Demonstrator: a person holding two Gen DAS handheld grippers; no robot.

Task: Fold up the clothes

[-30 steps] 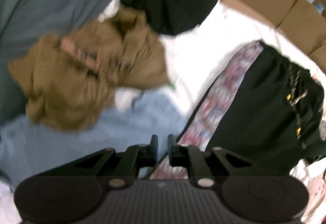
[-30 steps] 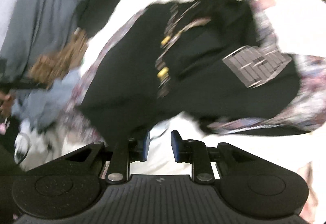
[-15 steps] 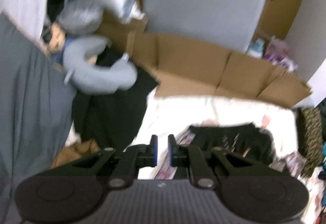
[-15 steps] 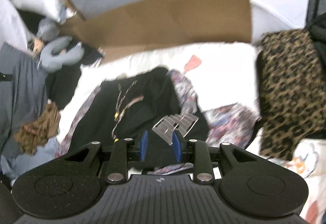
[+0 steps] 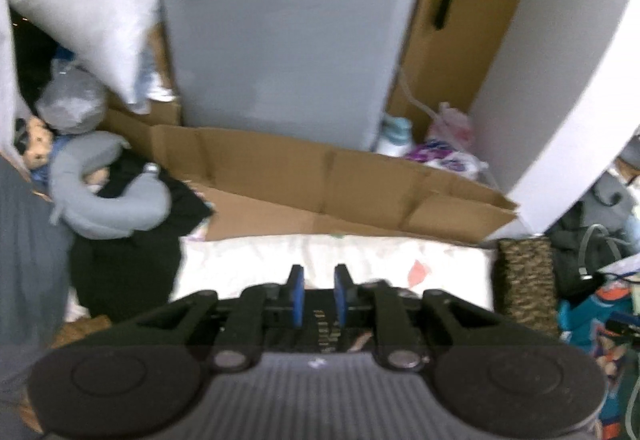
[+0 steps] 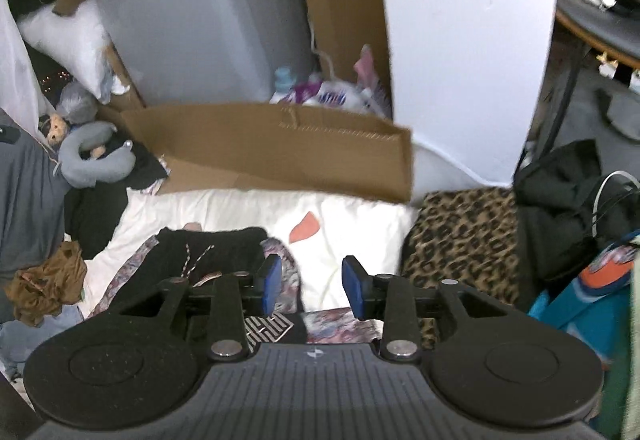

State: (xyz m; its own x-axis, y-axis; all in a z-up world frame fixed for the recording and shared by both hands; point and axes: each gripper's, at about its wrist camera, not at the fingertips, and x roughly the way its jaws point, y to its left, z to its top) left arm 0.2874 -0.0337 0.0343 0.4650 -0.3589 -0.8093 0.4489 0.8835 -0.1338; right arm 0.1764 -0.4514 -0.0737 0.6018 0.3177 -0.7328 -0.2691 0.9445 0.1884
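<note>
A black garment (image 6: 212, 252) with a flowery patterned lining lies spread on the white sheet (image 6: 240, 207). It has a drawstring and a grey striped patch near my right gripper's body. My right gripper (image 6: 312, 286) hangs above the garment's right edge, open and empty. My left gripper (image 5: 318, 298) is raised over the same bed with a narrow gap between its blue pads and nothing in it. Only a strip of the black garment (image 5: 320, 324) shows below its fingers. A crumpled brown garment (image 6: 48, 284) lies at the left, on a light blue one (image 6: 32, 332).
A cardboard sheet (image 6: 280, 147) stands along the bed's far side, before a grey panel (image 5: 280, 19). A leopard-print cloth (image 6: 460, 240) lies to the right. A grey neck pillow (image 6: 92, 159) and dark clothes sit at the left. Bags (image 6: 560, 207) crowd the far right.
Both grippers have swung up from close over the clothes to a higher, more level view of the room. The right jaws have widened; the left gap grew slightly.
</note>
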